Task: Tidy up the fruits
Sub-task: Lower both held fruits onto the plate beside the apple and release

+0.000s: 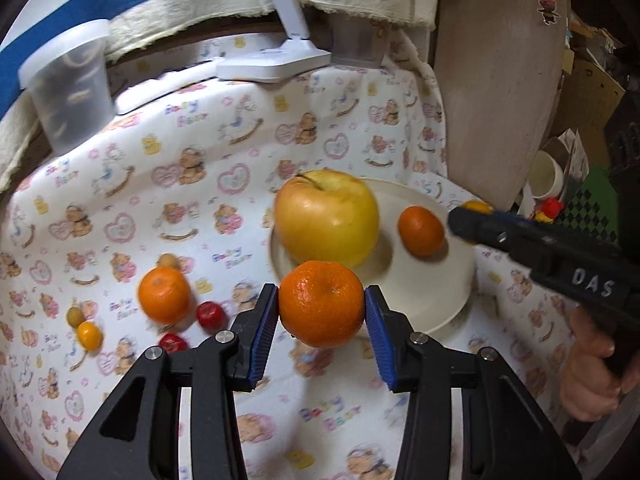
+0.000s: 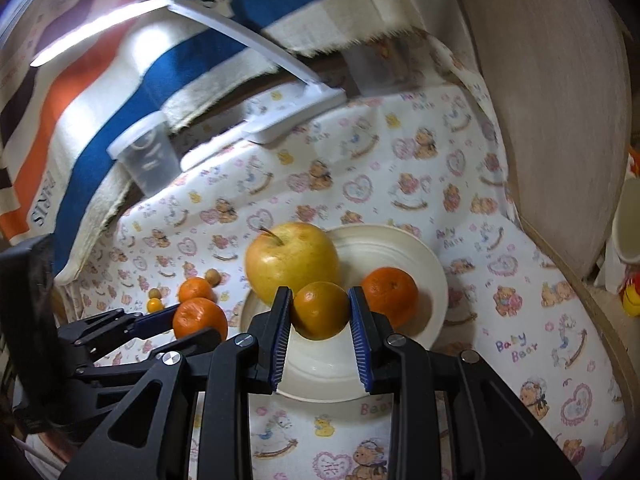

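Observation:
My left gripper (image 1: 321,294) is shut on a mandarin (image 1: 322,316), held just above the bear-print cloth at the near rim of the cream plate (image 1: 432,280). On the plate sit a yellow apple (image 1: 326,222) and a smaller mandarin (image 1: 421,231). My right gripper (image 2: 319,294) is shut on a small orange fruit (image 2: 320,314) over the plate (image 2: 400,248), in front of the apple (image 2: 292,264). Another mandarin (image 1: 164,294), two small red fruits (image 1: 210,314) and a kumquat (image 1: 89,334) lie on the cloth at the left.
A clear plastic tub (image 1: 68,84) and a white lamp base (image 1: 276,62) stand at the back of the cloth. A wooden panel (image 1: 496,80) rises at the right behind the plate, with a white cup (image 1: 546,174) beyond it. A striped blanket hangs behind.

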Motion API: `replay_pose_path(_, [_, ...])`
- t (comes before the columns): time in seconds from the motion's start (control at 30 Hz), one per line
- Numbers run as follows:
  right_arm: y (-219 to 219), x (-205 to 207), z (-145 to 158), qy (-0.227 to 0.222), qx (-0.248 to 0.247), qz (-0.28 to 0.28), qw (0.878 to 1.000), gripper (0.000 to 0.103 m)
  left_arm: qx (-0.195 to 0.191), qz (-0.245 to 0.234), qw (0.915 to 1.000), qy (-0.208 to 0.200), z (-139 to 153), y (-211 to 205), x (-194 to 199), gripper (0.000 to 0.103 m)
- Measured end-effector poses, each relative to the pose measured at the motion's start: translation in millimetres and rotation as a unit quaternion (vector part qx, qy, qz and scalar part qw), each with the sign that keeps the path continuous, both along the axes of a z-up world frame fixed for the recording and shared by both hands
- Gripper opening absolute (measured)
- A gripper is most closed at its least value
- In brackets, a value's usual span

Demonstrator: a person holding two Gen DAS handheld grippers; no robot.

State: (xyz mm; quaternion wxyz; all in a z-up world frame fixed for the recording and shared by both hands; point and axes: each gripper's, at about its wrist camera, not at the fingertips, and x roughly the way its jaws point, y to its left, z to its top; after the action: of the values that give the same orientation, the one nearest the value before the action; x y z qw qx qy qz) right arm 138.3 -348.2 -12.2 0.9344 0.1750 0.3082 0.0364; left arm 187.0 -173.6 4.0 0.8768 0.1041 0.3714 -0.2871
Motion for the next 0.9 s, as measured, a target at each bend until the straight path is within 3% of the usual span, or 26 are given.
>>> replay_pose_path(0.23, [-13.0,13.4,-16.6,0.05,0.057,0.011,0.997,0.03,0.002,-0.002,0.9998,0.021,-12.2,-22.3,13.9,0.043])
replay_pose_path(0.77, [-9.1,19.1,-26.8,0.078,0.038,0.003,0.996,0.03,0.035,0.0,0.9989,0.03,-35.9,-31.7,21.8,0.044])
replay_pose_path(0.87, [-11.3,19.0,-27.5,0.078,0.041,0.0,0.996,0.03,0.041,0.002,0.9991,0.013,-34.4,-31.0,19.8,0.05])
replay_pose_path(0.9, [-11.7,19.3,-27.9,0.078,0.043,0.001,0.996,0.03,0.046,0.007,0.9989,0.002,-33.0,-30.8,18.6,0.061])
